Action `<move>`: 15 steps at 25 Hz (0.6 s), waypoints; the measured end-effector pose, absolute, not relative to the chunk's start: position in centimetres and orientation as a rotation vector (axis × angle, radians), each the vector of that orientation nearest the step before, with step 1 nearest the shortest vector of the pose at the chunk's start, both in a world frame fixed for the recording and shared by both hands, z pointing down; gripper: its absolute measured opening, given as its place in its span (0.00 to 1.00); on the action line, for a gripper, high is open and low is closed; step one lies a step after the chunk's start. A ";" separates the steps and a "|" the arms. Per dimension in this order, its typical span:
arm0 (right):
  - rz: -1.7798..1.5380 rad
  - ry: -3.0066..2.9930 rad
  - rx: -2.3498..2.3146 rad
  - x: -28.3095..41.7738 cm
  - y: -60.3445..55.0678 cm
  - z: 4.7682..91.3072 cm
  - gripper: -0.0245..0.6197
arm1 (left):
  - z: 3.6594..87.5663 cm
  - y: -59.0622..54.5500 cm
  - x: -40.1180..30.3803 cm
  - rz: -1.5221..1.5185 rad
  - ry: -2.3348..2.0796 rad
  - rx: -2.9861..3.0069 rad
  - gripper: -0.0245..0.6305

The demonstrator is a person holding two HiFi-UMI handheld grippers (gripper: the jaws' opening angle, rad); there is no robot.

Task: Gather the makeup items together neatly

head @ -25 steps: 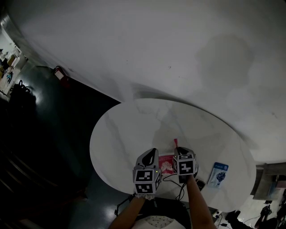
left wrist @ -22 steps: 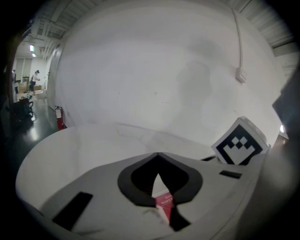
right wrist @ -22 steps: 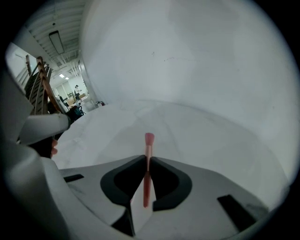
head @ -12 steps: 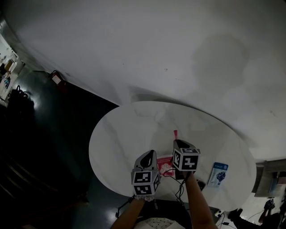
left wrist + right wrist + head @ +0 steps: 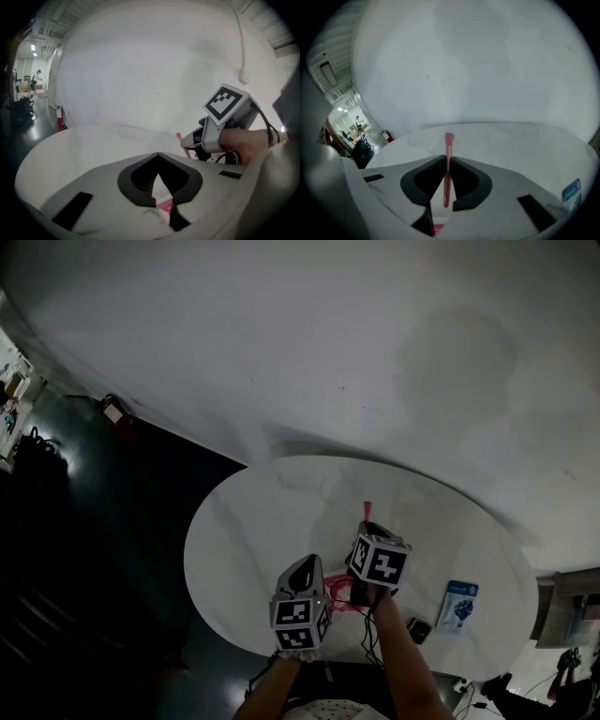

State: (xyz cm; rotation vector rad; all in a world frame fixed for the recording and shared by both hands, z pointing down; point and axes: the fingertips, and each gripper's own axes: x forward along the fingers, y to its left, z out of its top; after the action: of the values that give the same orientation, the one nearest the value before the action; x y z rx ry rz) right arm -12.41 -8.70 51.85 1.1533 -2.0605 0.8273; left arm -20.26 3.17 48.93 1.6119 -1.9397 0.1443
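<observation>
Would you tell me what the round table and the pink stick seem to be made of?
The table: likely marble or a marble-look top, white with faint grey veins. The pink stick: probably plastic, smooth and evenly coloured, though unconfirmed.

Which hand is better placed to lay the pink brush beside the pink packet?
Probably the right. The right tool is already shut on the brush, and the packet lies close below both. The left tool is shut and holds nothing.
</observation>
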 end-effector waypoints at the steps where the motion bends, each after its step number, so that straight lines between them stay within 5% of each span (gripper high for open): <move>1: 0.831 -2.049 1.170 -12.3 -8.9 51.9 0.14 | 48.9 3.2 -20.4 0.144 -1.942 1.610 0.08; 15: 0.838 -1.944 1.269 -12.3 -12.1 54.1 0.14 | 49.1 2.3 -21.2 0.146 -1.943 1.605 0.08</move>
State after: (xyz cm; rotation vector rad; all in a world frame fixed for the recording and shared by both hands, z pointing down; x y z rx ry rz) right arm -12.34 -12.05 54.12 1.2688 -1.9445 0.8380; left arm -21.25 2.27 49.07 1.6051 -1.9425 0.1461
